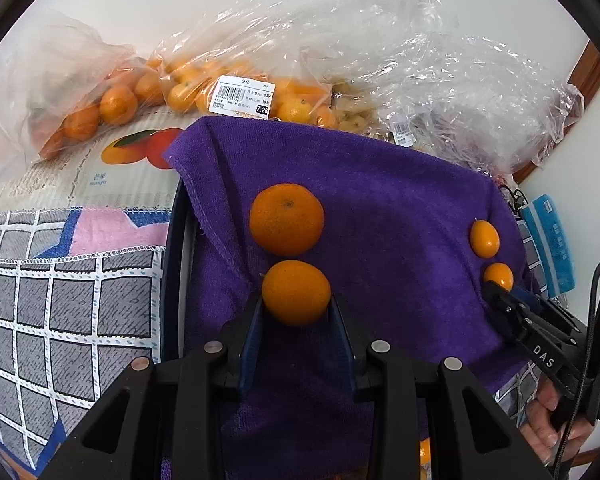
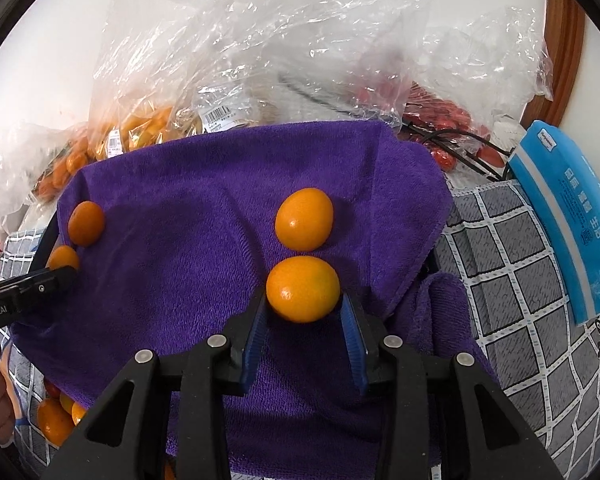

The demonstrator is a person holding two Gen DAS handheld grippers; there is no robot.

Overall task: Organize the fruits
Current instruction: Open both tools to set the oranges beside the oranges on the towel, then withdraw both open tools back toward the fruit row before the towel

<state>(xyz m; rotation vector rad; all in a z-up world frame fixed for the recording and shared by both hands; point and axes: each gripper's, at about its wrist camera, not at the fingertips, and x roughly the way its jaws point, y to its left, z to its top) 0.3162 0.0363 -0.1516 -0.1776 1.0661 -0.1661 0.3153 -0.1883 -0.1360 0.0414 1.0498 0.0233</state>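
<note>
A purple towel [image 1: 380,208] carries several small orange fruits. My left gripper [image 1: 296,308] is shut on one orange fruit [image 1: 296,292], its blue pads against both sides; a rounder mandarin [image 1: 286,218] lies just beyond it. The same gripper [image 2: 60,276] and its fruit [image 2: 63,258] appear at the left edge of the right wrist view. My right gripper [image 2: 303,308] stands open around a kumquat [image 2: 303,288] that rests on the towel [image 2: 180,220], with a thin gap at the right pad. A second kumquat [image 2: 305,219] lies just past it.
Clear plastic bags of oranges [image 1: 116,104] and red fruit [image 2: 440,116] crowd the back. A mango box [image 1: 132,160] sits at left, a blue packet [image 2: 568,216] at right, a checked cloth [image 1: 60,300] underneath. More orange fruit [image 2: 54,420] shows below the towel's edge.
</note>
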